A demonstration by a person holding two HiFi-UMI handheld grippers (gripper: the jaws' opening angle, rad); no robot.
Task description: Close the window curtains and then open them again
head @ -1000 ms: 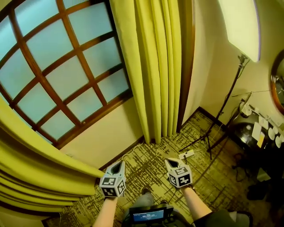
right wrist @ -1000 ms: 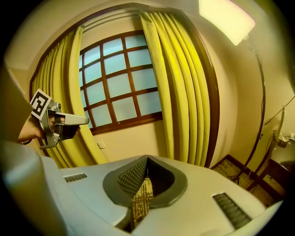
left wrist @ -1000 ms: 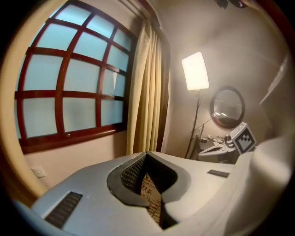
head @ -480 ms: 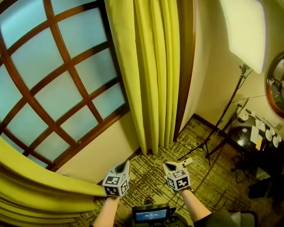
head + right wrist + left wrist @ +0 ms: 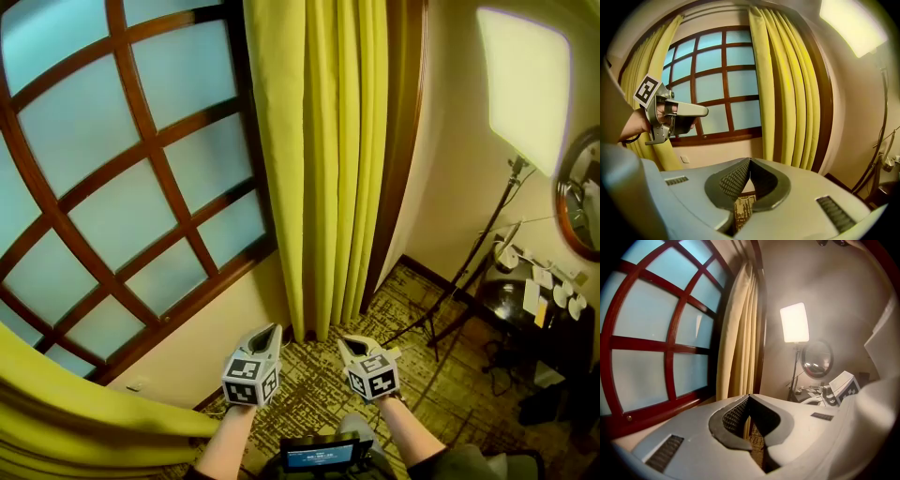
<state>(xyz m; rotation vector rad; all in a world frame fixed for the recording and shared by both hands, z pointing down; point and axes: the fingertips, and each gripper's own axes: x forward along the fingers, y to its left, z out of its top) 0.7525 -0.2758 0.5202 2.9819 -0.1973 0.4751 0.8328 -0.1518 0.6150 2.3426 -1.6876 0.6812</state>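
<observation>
Left gripper (image 5: 269, 331), right gripper (image 5: 350, 341) held abreast, fingers (image 5: 736, 416) together, facing curtain (image 5: 328, 169)

Cloth curtain (image 5: 328, 169); glossy, probably wooden frame (image 5: 155, 148).

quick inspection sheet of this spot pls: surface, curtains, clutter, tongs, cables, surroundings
surface: patterned carpet below the window wall
job's things: right curtain gathered beside the window; left curtain bunched at lower left; glass uncovered
clutter: small white items on a dark table
grippers: left tongs and right tongs both shut, empty, apart from both curtains
cables: thin cords by the light stand
surroundings: lit panel, round mirror
</observation>
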